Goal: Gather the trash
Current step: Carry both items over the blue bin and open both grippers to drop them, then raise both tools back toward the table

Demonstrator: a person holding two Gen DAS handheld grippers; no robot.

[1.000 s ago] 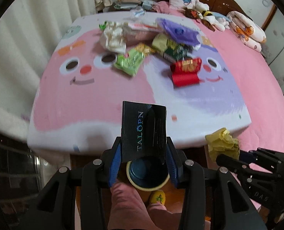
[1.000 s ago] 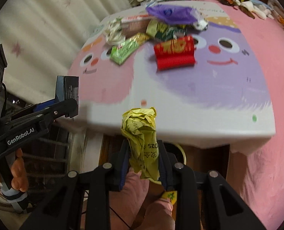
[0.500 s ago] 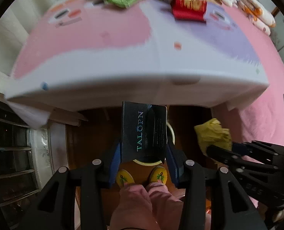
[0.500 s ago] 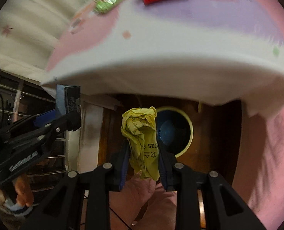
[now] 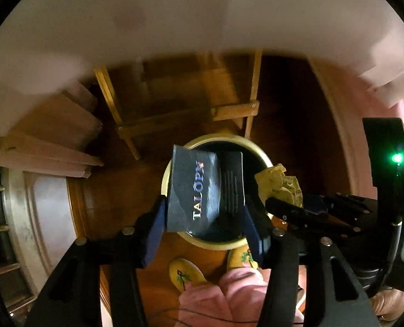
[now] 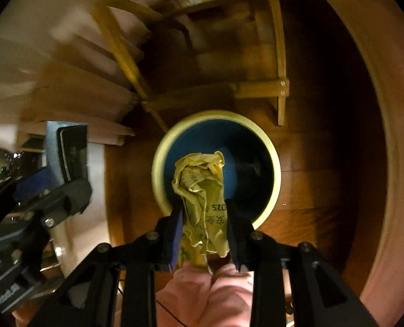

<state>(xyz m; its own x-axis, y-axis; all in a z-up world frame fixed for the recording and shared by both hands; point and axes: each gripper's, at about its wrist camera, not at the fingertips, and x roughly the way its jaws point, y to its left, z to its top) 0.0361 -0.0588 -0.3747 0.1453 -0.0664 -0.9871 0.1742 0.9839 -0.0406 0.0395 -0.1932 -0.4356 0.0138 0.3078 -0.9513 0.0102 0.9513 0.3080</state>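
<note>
My left gripper (image 5: 204,218) is shut on a black box (image 5: 202,190) printed TALOPN and holds it over a round bin (image 5: 169,169) with a yellow rim and dark blue inside, on the wooden floor. My right gripper (image 6: 204,226) is shut on a crumpled yellow paper (image 6: 202,190) and holds it over the same bin (image 6: 275,177). In the left wrist view the right gripper (image 5: 283,204) with the yellow paper (image 5: 278,182) is at the bin's right rim. In the right wrist view the left gripper (image 6: 68,179) with the black box (image 6: 71,152) is at the left.
The white edge of the bedspread (image 5: 174,13) hangs above. A wooden frame (image 5: 188,114) stands on the floor under the bed beyond the bin. My yellow slippers (image 5: 185,272) and pink trouser legs (image 5: 223,299) are just before the bin.
Both grippers have tilted down from the bed top to the floor. The bin has come into the middle of both views, with both held items over it.
</note>
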